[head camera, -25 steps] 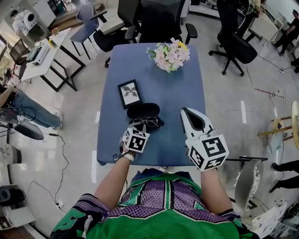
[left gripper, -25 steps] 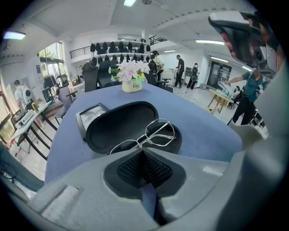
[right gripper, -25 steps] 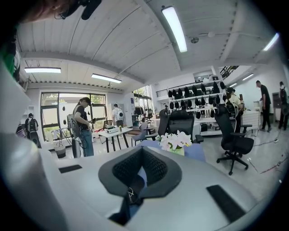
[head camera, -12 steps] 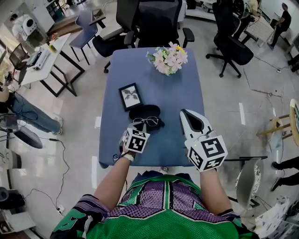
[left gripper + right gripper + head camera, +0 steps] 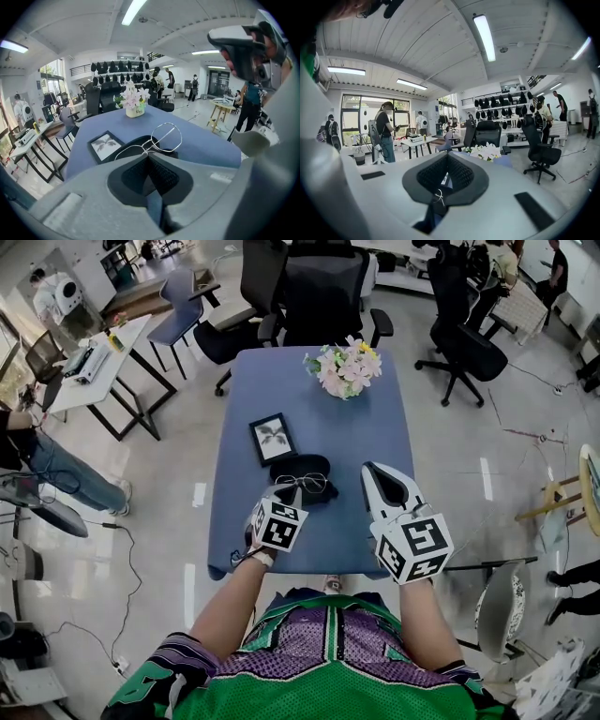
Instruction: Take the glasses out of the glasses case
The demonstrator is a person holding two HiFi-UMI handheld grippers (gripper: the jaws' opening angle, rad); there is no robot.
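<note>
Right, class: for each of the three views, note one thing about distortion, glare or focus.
Head view: wide-angle, so the blue table's edges bow; light reflections streak the glossy floor. Left gripper view: fisheye with black corners; the wire glasses look crisp. Right gripper view: same fisheye, the ceiling ribs curve, the light strip is blown out.

Findings: no text, brand name or number can be read in any view.

- The left cube (image 5: 277, 524), on the left gripper (image 5: 287, 495), and the right cube (image 5: 413, 547), on the right gripper (image 5: 371, 469), carry black-and-white square markers. These are patterns only, with no letters.
- The white flower pot (image 5: 134, 111) bears a small dark print, too small to read.
- The person's sleeve (image 5: 141, 690) shows 1 large pale character, only partly in view and not readable with certainty.
</note>
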